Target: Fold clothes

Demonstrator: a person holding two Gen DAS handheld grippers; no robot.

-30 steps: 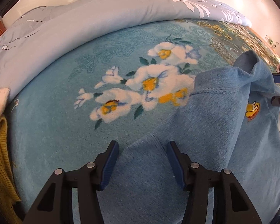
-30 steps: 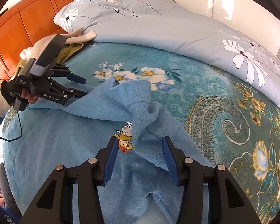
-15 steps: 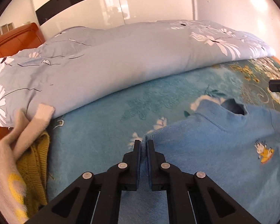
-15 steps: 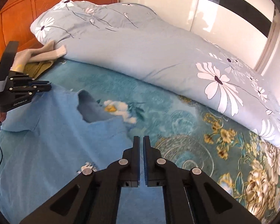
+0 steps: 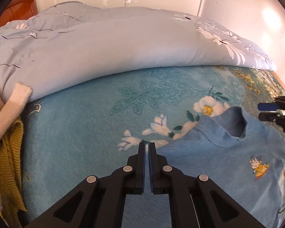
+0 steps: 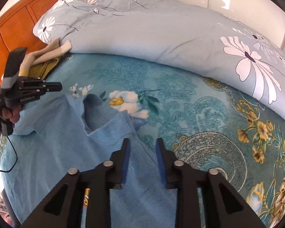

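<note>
The blue sweater point(image 5: 228, 163) lies spread face up on the floral blanket point(image 5: 81, 133), its collar point(image 5: 235, 121) open toward the rolled duvet point(image 5: 108, 49) and a small cartoon patch point(image 5: 258, 166) showing on the chest. The left gripper point(image 5: 146, 144) sits at the sweater's left shoulder edge with its 2 fingers drawn nearly together, only a thin slit between the pads; whether any cloth is caught in that slit cannot be told, since the shoulder seam ends just beside the right-hand pad. The right gripper point(image 6: 142, 144) hovers over the opposite shoulder with its fingers standing apart at a moderate gap, blue fabric visible between and below them but not pinched. In the right wrist view the sweater point(image 6: 66, 148) reaches from the left gripper point(image 6: 55, 87) across to the lower middle of the frame. No container is in sight; the only pile is 2 garments, a cream knit point(image 5: 7, 114) over a mustard knit point(image 5: 7, 163), bunched at the blanket's left edge against the duvet. Between the collar and the duvet runs a broad band of bare blanket, and more lies open to the right of the sweater point(image 6: 209, 133). A wooden headboard point(image 6: 15, 28) stands behind the pile.
</note>
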